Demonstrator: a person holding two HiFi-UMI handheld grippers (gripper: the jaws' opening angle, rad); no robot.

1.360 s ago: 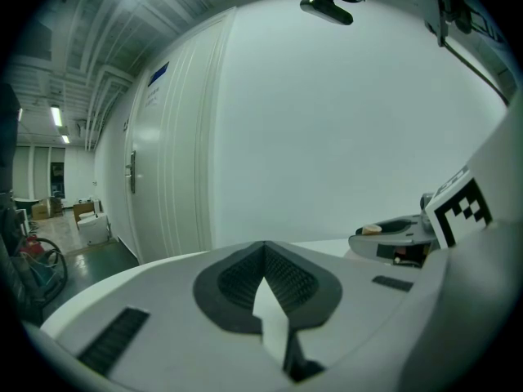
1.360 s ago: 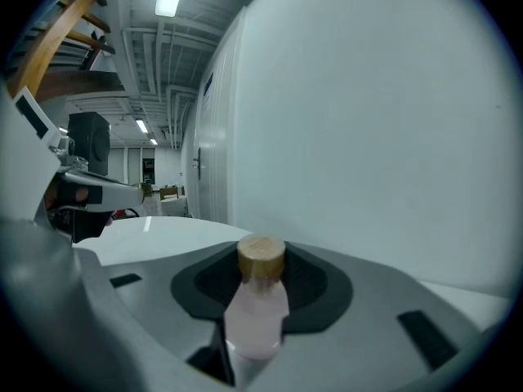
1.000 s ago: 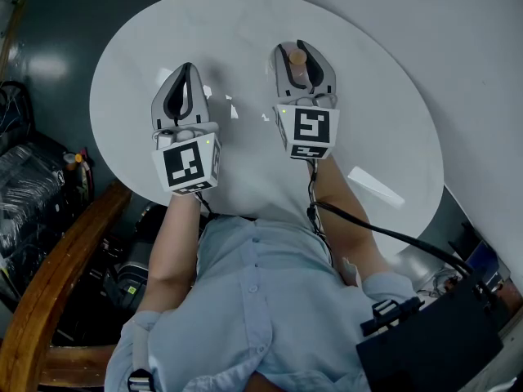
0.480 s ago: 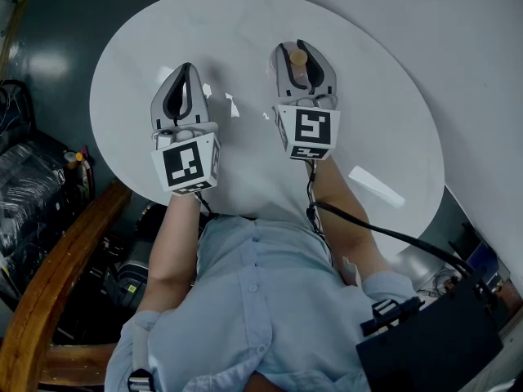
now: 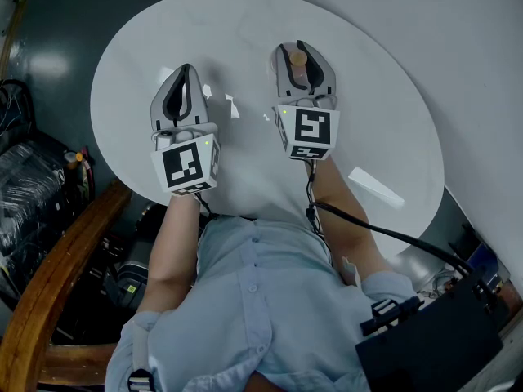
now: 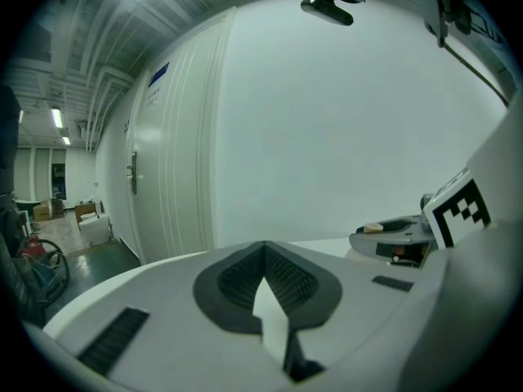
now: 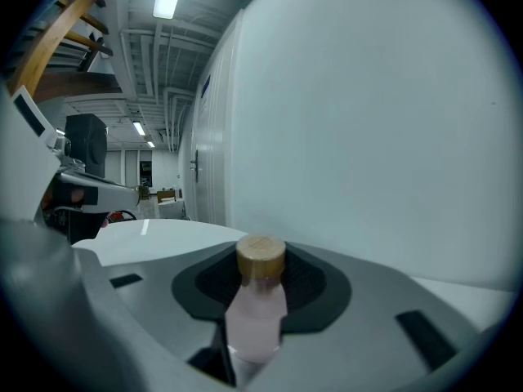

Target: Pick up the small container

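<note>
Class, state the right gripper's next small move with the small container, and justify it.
Probably lift the right gripper straight up without loosening: its jaws clamp the small container below its wooden cap, upright over the white table. The left gripper is shut, empty.

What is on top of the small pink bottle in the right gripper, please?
A round wood-coloured cap sits on the pink bottle, which the right gripper clamps. The bottle's base is hidden between the jaws.

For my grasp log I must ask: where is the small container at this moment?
The small container is clamped between the tongs of the right gripper, over the round white table, right of centre in the head view.
</note>
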